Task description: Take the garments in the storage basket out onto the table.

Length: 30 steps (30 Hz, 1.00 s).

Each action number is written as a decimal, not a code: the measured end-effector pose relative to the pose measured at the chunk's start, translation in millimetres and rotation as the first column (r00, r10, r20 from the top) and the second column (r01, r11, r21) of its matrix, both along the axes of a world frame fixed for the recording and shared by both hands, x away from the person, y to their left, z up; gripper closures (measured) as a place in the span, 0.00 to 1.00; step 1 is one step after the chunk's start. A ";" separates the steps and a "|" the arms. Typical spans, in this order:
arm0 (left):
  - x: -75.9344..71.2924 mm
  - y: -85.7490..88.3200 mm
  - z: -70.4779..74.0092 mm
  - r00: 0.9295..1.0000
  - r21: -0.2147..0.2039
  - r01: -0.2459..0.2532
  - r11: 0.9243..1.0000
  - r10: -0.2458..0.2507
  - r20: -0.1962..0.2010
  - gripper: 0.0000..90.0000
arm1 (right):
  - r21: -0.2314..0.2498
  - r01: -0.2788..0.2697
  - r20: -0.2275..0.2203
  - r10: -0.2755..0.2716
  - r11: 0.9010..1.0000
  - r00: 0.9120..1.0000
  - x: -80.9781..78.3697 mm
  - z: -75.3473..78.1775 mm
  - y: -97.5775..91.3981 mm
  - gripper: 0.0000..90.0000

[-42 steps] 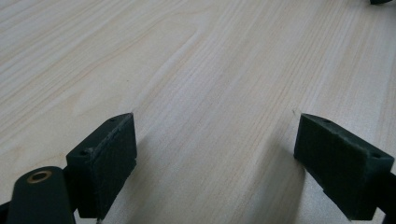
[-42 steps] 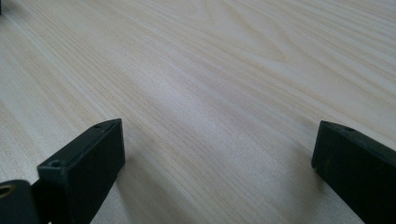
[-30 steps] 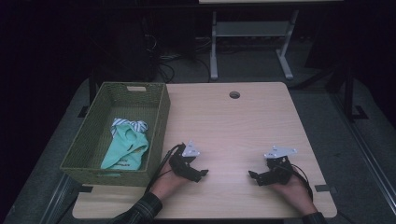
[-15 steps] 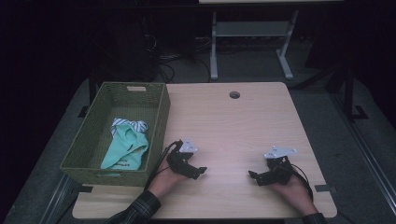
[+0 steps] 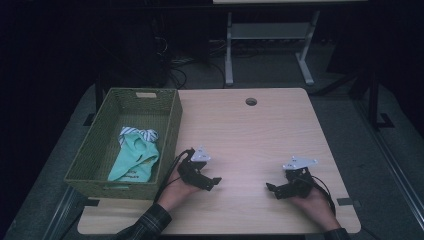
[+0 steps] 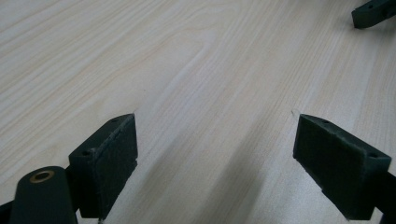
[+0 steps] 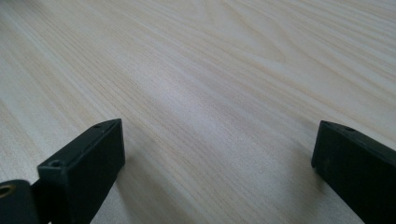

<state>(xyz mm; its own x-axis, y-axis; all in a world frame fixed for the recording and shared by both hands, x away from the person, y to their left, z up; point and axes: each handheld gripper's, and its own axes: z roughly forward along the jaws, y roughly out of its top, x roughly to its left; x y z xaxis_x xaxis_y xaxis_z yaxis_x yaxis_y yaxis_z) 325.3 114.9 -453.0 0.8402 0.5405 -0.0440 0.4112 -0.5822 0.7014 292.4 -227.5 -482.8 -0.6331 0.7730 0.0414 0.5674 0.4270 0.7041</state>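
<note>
- Standing at the table's [image 5: 250, 135] left edge: a green woven basket [image 5: 167, 135], long side running away from the person, its right wall just beside the left hand [image 5: 175, 192].
- Table: pale wood grain, a round cable hole [image 5: 251, 101] near the far edge; bare wood between the two grippers.
- Background: dark floor, a white desk frame [image 5: 270, 35] and loose cables [image 5: 180, 75] beyond the far edge.
- Obstruction: the basket's right wall rises between the left gripper [image 5: 210, 183] and the cloth [image 5: 134, 157].
- Cloth: mint-green fabric, crumpled, with a yellowish mark near its middle; a striped white-and-blue piece [image 5: 138, 134] lies at its far end, touching it. Whether the two are one garment cannot be told.
- Cloth position: on the basket floor, toward the near half, left of the left gripper and well apart from the right gripper [image 5: 272, 189].
- Left gripper: low over the table near its front edge, jaws spread wide with nothing between them; in the left gripper view [image 6: 215, 154] bare wood lies between the pads, and the other gripper's tip [image 6: 373, 11] shows at top right.
- Right gripper: low over the front right of the table, pointing left, jaws likewise wide apart and empty in its own view [image 7: 219, 158].
</note>
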 end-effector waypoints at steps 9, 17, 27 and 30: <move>0.3 0.3 5.7 1.000 0.002 0.000 1.000 0.000 -0.007 0.15 | 0.000 -0.002 0.002 0.002 1.000 1.000 0.1 -0.1 0.0 0.02; -0.1 -0.4 8.8 1.000 0.012 0.003 1.000 -0.003 -0.015 0.15 | 0.000 -0.001 0.001 0.001 1.000 1.000 0.1 0.0 0.0 0.02; -0.2 0.6 16.8 1.000 -0.004 -0.005 1.000 0.005 -0.015 0.15 | 0.009 0.010 -0.006 -0.010 1.000 1.000 -0.2 0.3 -0.8 0.02; 0.5 1.0 19.4 1.000 -0.005 -0.002 1.000 0.002 -0.017 0.15 | 0.011 0.011 -0.007 -0.011 1.000 1.000 0.0 0.2 -1.4 0.02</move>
